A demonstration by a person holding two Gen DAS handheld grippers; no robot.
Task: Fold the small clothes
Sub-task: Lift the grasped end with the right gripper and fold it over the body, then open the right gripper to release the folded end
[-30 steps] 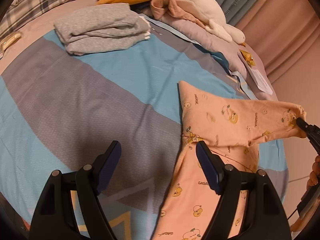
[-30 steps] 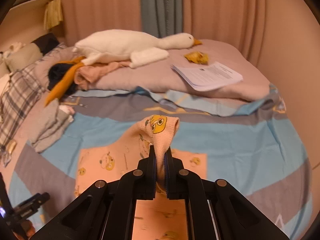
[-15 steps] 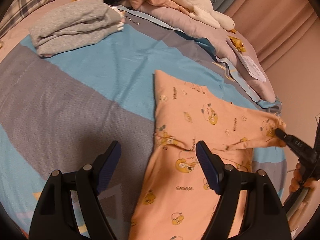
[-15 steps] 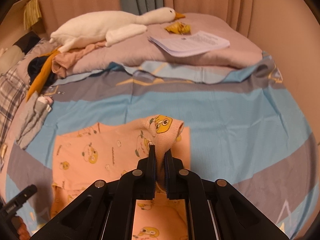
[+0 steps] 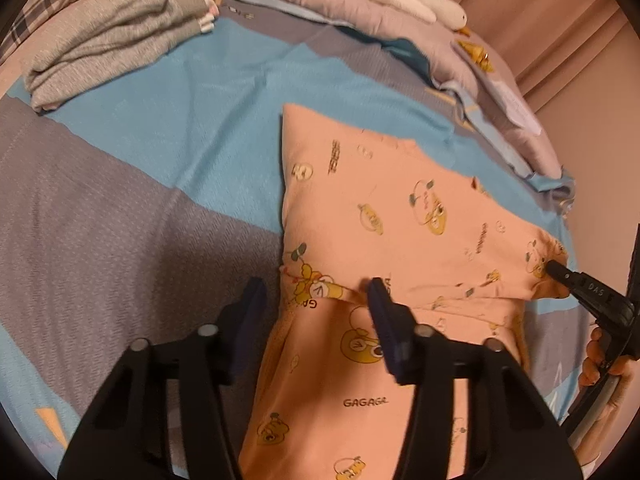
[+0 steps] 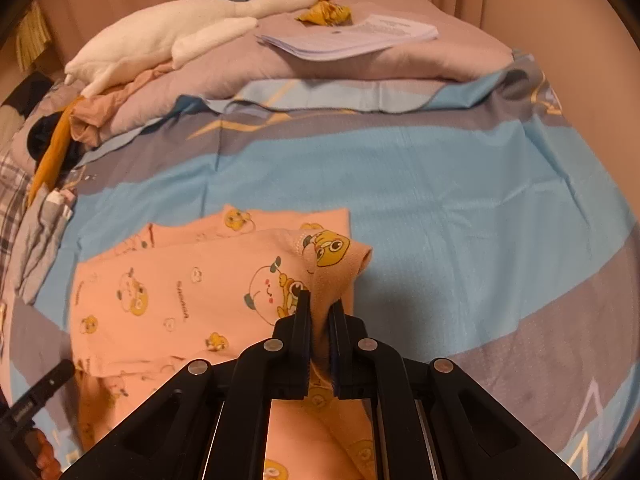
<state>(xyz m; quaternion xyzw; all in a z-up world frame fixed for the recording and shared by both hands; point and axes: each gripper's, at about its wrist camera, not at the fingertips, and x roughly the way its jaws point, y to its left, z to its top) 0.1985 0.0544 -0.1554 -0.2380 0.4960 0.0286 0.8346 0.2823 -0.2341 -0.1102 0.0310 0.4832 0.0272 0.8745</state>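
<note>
A small pink garment with yellow cartoon prints [image 5: 384, 216] lies on the striped bed sheet [image 5: 192, 128], its upper part folded over the lower part. My left gripper [image 5: 316, 304] is open and empty, low over the garment's left edge at the fold line. My right gripper [image 6: 319, 304] is shut on the garment's cuff [image 6: 336, 256] and holds it just above the folded layer [image 6: 180, 288]. The right gripper also shows in the left wrist view [image 5: 560, 270] at the garment's right corner.
A folded grey garment [image 5: 108, 36] lies at the far left. A white plush goose [image 6: 180, 40], a pile of clothes [image 6: 80, 128] and a stack of papers [image 6: 352, 36] lie on the pillows at the back. A wall runs along the bed's right side.
My right gripper has carried the cuff down and across, so the upper part of the garment now lies lower and flatter. My left gripper has moved forward over the garment's left edge.
</note>
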